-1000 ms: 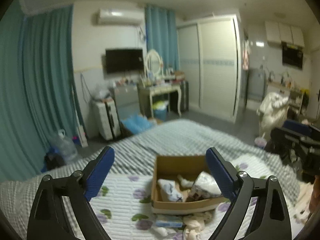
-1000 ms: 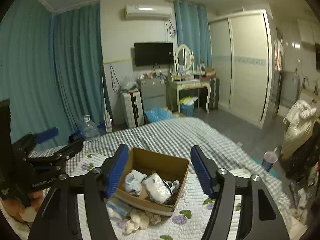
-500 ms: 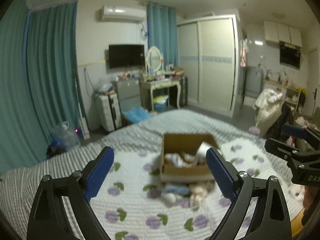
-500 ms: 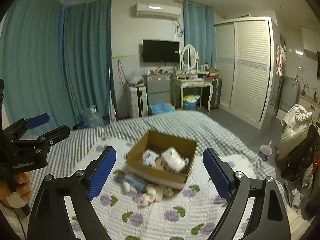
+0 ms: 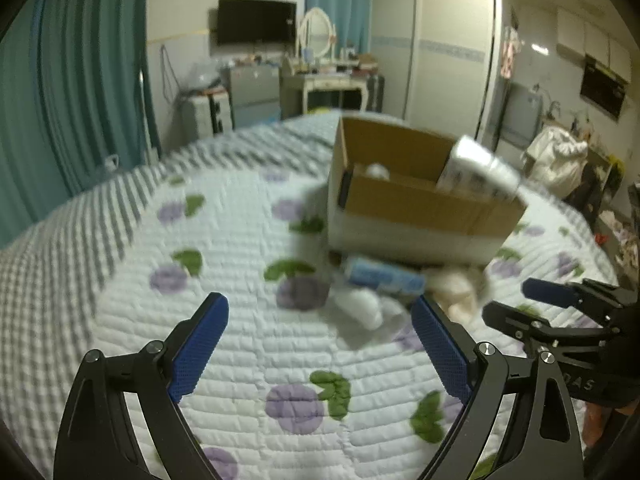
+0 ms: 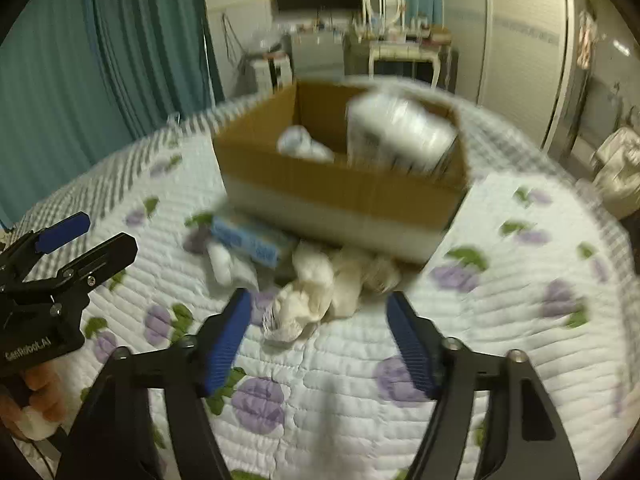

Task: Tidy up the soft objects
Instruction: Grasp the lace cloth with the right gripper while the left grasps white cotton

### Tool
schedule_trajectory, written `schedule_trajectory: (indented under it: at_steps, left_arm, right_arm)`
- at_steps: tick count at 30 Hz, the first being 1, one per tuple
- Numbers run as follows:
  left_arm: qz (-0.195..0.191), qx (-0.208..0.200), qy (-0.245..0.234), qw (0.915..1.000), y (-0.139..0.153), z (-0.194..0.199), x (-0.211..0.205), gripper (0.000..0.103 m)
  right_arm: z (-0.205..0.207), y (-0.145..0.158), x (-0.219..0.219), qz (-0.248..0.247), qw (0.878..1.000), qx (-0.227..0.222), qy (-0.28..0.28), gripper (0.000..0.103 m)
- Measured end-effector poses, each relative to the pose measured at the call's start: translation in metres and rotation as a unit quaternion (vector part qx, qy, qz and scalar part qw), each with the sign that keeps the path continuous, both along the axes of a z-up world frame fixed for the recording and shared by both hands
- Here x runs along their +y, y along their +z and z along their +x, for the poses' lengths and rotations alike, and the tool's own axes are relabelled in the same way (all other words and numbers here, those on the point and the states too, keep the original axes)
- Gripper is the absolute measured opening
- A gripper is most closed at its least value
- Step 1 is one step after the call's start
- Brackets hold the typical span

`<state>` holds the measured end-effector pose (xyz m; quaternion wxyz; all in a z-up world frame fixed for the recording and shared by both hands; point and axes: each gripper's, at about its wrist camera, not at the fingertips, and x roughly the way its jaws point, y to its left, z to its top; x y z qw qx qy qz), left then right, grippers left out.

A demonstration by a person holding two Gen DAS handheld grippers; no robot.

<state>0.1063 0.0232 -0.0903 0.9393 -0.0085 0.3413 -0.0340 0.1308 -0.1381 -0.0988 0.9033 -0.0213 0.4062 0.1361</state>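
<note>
A brown cardboard box [image 5: 420, 208] [image 6: 340, 188] stands on the quilted bed and holds a white plastic-wrapped pack [image 6: 396, 136] and a small white bundle [image 6: 304, 144]. In front of it lie a blue-and-white packet [image 5: 380, 276] [image 6: 248, 240], a white rolled item [image 5: 360, 308] [image 6: 224, 264] and cream soft items [image 6: 320, 292] [image 5: 460, 292]. My left gripper [image 5: 320, 340] is open and empty, just short of the white roll. My right gripper [image 6: 318, 328] is open and empty, its jaws either side of the cream pile's near end.
The bed's floral quilt [image 5: 240, 360] spreads left and toward me. Teal curtains [image 5: 80, 80] hang left. A dresser with mirror [image 5: 320, 76], a TV and a white wardrobe [image 5: 440, 40] stand beyond the bed. Clothes pile up at the right [image 5: 556, 160].
Both grippers have dropped and moved in toward the bed; the box and the loose items now loom much closer. Both stay open and empty.
</note>
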Motion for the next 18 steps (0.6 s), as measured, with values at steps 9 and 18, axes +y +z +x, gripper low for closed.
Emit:
schedule_trajectory:
  at_steps: [9,18]
  left_arm:
    - [0.010,0.033,-0.008,0.9994,-0.033,0.020,-0.011,0.093]
    - [0.020,0.047,-0.027,0.9983,-0.046,0.033,-0.033,0.093]
  right_arm:
    - [0.033,-0.049,0.006,0.020,0.999,0.039,0.007,0.039]
    - [0.021,-0.044,-0.025,0.059,0.998,0.026,0.001,0.014]
